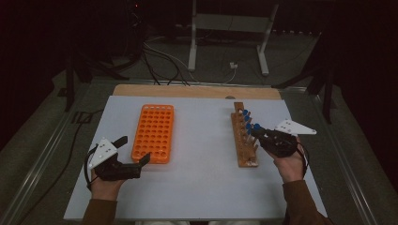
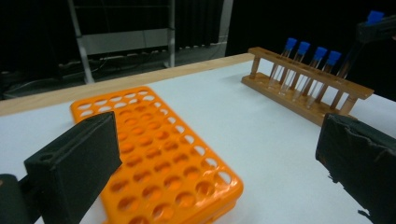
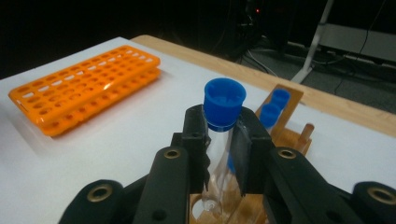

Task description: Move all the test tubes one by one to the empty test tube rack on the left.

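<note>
While clamped around a clear plastic test tube with a blue cap [image 3: 224, 103] just under that cap, right gripper [image 3: 223, 140] poised directly above the brown wooden tube rack [image 1: 246, 140], tube upright with its lower end at the rack's holes. In the rack itself, a row of further clear tubes with blue caps [image 2: 310, 51], four standing side by side in the left gripper view, the held one at the near end of the row beside them. Toward the left of the white tabletop [image 1: 202, 183], a flat orange plastic rack with many round holes [image 1: 154, 132], every visible hole vacant, lying well apart from the wooden rack with bare white surface between. Just beside the orange rack's near corner, left gripper [image 1: 133, 149], jaws spread wide and grasping nothing, one jaw near the rack's left edge and the other off its near right corner, above the surface. At the far edge of the tabletop, a strip of bare light wood [image 1: 197, 91]. Beyond it, on the dark floor, loose black and white cables [image 1: 164, 61] and the white metal legs of a stand [image 1: 230, 33].
</note>
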The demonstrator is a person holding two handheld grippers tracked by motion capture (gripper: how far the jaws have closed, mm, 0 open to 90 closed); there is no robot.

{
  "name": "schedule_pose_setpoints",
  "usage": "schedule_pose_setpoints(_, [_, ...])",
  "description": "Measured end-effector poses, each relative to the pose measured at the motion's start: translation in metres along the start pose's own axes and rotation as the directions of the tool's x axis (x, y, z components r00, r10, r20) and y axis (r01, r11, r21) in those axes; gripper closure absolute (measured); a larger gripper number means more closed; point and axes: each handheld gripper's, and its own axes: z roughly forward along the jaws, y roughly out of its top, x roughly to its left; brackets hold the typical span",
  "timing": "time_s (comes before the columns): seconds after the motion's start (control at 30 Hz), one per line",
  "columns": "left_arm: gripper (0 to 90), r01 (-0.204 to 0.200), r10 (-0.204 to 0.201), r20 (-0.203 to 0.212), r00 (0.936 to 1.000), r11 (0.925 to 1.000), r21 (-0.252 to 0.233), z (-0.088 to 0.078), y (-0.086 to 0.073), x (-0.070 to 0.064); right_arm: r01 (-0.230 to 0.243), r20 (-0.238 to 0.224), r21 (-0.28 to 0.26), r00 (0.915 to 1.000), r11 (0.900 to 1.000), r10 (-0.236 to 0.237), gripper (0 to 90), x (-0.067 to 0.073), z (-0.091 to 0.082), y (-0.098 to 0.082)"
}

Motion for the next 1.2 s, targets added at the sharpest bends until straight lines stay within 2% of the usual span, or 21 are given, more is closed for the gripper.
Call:
schedule_pose_setpoints(0.23, [0.6,-0.026,0.026,0.029,0.9993,0.9996,-0.012,0.017,0.012,-0.010,0.015,-0.028,-0.011,0.9995,1.000,-0.016,76.6,0.006,-0.001,0.011])
schedule_pose_setpoints(0.47, [0.6,-0.027,0.028,0.077,0.9967,0.9995,-0.015,0.037,0.020,-0.020,0.028,-0.085,-0.003,0.9960,1.000,-0.028,76.6,0.021,0.011,0.016])
schedule_pose_setpoints(0.53, [1.3,-0.038,0.038,0.080,0.9961,0.9993,-0.002,0.042,0.022,-0.024,0.039,-0.111,0.005,0.9931,0.999,-0.038,76.6,0.030,0.019,0.018])
schedule_pose_setpoints(0.6, [1.3,-0.033,0.033,0.098,0.9946,0.9995,-0.003,0.048,0.023,-0.027,0.044,-0.118,0.008,0.9921,0.999,-0.043,76.6,0.032,0.021,0.019])
schedule_pose_setpoints(0.73, [2.7,-0.037,0.036,0.125,0.9915,0.9993,0.001,0.057,0.024,-0.033,0.047,-0.165,0.010,0.9854,0.999,-0.044,76.6,0.046,0.034,0.023])
schedule_pose_setpoints(0.93, [5.4,-0.049,0.049,0.165,0.9851,0.9988,0.000,0.070,0.025,-0.041,0.052,-0.199,0.015,0.9789,0.999,-0.048,76.6,0.058,0.045,0.027])
schedule_pose_setpoints(1.17, [8.1,-0.059,0.055,0.183,0.9817,0.9981,0.017,0.085,0.024,-0.048,0.054,-0.237,0.017,0.9704,0.998,-0.048,76.6,0.072,0.058,0.032])
schedule_pose_setpoints(1.2, [10.9,-0.059,0.055,0.189,0.9805,0.9981,0.016,0.087,0.024,-0.050,0.054,-0.242,0.017,0.9690,0.998,-0.048,76.6,0.074,0.060,0.032])
